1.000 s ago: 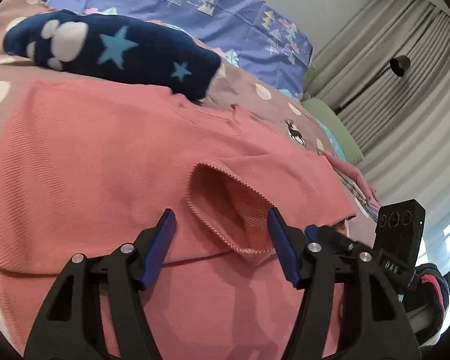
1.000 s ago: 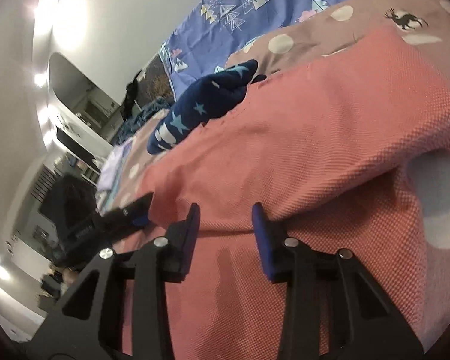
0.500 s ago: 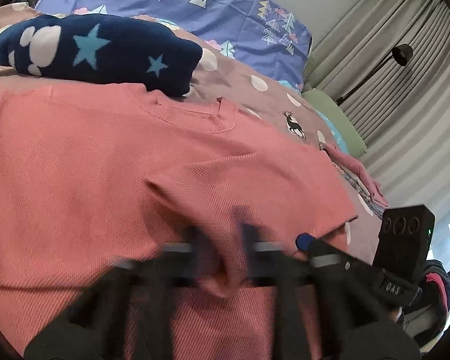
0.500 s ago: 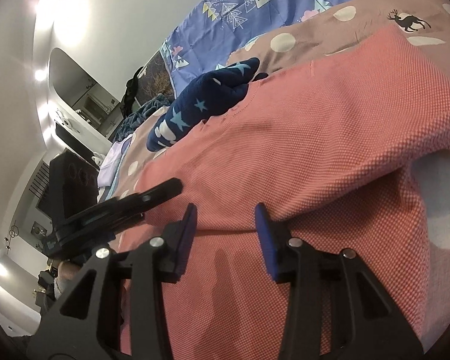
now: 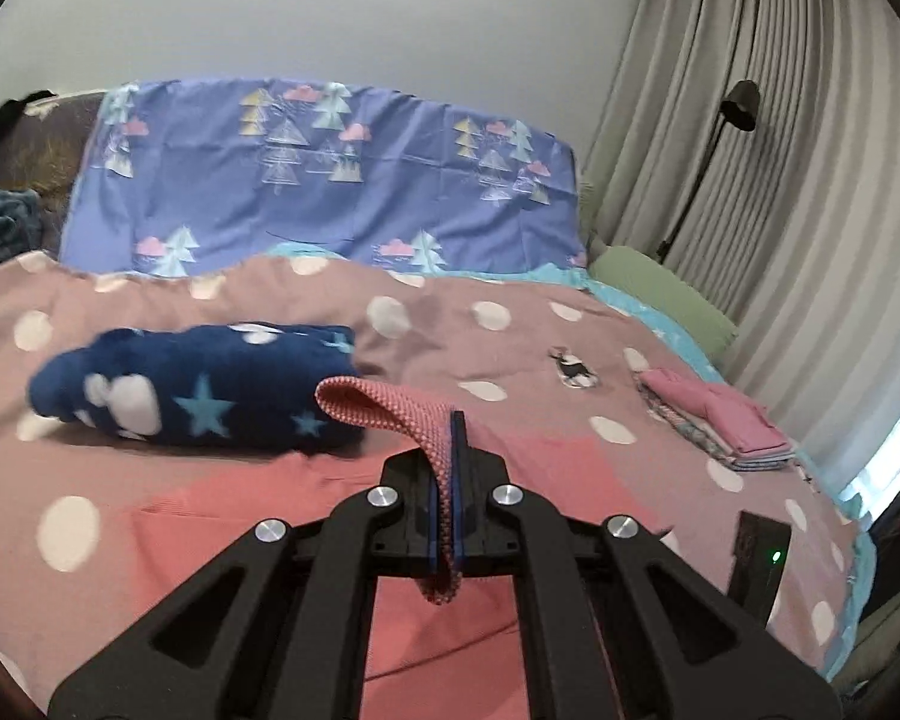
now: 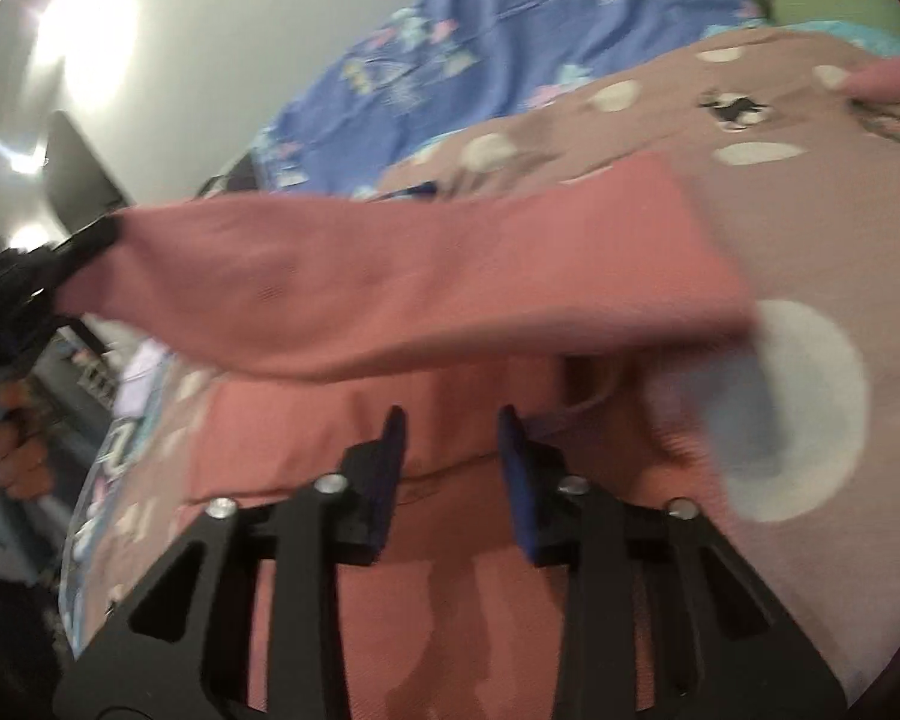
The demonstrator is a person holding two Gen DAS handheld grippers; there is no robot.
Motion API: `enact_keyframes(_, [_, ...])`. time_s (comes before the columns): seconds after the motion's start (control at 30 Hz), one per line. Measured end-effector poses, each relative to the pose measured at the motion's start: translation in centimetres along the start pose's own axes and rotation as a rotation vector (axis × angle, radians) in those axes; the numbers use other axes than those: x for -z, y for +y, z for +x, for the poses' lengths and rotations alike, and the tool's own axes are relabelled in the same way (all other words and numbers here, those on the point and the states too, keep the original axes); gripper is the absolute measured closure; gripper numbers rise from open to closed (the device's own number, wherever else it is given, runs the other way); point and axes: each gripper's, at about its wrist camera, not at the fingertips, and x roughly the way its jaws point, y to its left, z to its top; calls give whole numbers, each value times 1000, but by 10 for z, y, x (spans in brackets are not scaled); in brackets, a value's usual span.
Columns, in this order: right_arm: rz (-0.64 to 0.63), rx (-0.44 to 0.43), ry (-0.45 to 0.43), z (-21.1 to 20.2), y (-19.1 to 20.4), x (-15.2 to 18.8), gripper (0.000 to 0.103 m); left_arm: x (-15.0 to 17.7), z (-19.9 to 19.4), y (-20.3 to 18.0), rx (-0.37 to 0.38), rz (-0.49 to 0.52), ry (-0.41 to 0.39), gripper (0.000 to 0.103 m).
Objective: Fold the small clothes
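Cuff of the pink top [image 5: 390, 414] is clamped in your left hand-held gripper [image 5: 448, 480]; your right hand-held gripper [image 6: 453, 438] has been closing, part-open over the top, pads not pressing.

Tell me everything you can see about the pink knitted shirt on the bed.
The pink knitted shirt is a salmon-pink top of ribbed, waffle-like knit. Its body lies flat on the dotted bedspread, near a rolled navy star blanket. The left gripper is shut on the cuff end of a sleeve and holds it raised, so the sleeve stretches as a band above the body. The right gripper is open just over the lower part of the shirt, its jaws having just been closing.
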Motion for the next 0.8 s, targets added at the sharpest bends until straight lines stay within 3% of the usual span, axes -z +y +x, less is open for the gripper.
enact_keyframes(0.07, [9, 44, 16, 4, -2, 1, 88, 3, -5, 17, -33, -25, 0, 101])
enact_keyframes(0.27, [3, 93, 45, 12, -4, 3, 88, 30, -13, 72, -120, -113, 36, 101])
enact_keyframes(0.43, [-7, 106, 48, 14, -4, 4, 88, 66, 3, 114, -180, -181, 146, 100])
enact_keyframes(0.57, [1, 95, 45, 12, -4, 5, 89, 99, 25, 144, -278, -238, 248, 89])
enact_keyframes(0.67, [-4, 99, 37, 6, -3, 6, 89, 114, 26, 152, -275, -254, 264, 85])
enact_keyframes(0.73, [-17, 128, 34, 1, -3, 7, 89, 118, 21, 147, -280, -223, 253, 76])
enact_keyframes(0.8, [-30, 168, 41, -6, -3, 10, 89, 117, 18, 136, -334, -161, 262, 72])
